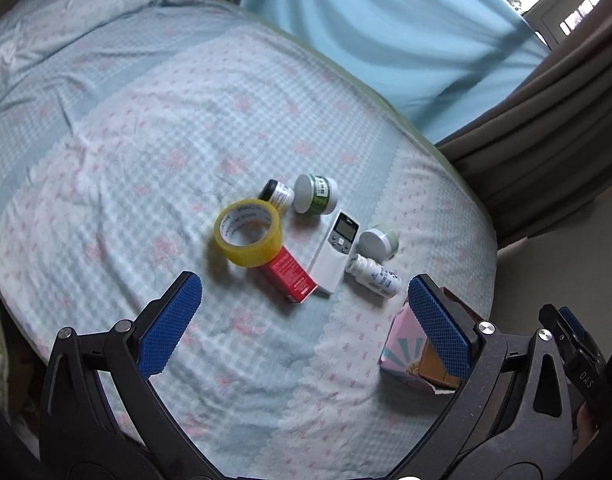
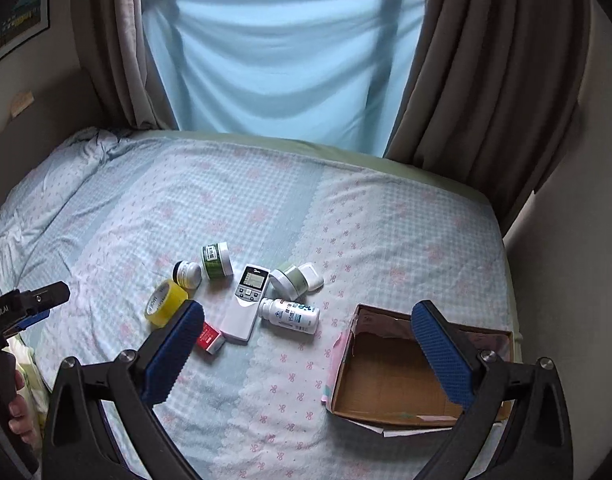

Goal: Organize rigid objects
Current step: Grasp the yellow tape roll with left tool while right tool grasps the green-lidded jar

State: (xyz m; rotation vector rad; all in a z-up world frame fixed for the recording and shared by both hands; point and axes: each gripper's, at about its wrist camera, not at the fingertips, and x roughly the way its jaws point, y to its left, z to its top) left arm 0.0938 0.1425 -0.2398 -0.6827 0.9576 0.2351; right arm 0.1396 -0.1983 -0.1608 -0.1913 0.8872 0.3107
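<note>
A cluster of small objects lies on the bed: a yellow tape roll (image 1: 248, 238) (image 2: 164, 303), a red box (image 1: 292, 276) (image 2: 208, 338), a white remote (image 1: 335, 250) (image 2: 246, 304), a white bottle on its side (image 1: 373, 276) (image 2: 290, 315), a green-labelled jar (image 1: 315, 194) (image 2: 217, 260), a small black-lidded jar (image 1: 277, 195) (image 2: 187, 274) and a pale green jar (image 1: 379, 240) (image 2: 288, 278). An open cardboard box (image 2: 385, 376) (image 1: 405, 344) sits to their right. My left gripper (image 1: 302, 320) is open and empty above the bed. My right gripper (image 2: 306, 344) is open and empty.
A small white case (image 2: 311, 276) lies beside the pale green jar. A rumpled quilt (image 2: 66, 168) lies at the bed's far left. A blue sheet (image 2: 282, 64) and brown curtains (image 2: 485, 80) hang behind the bed. The left gripper's tip (image 2: 30, 304) shows at the right wrist view's left edge.
</note>
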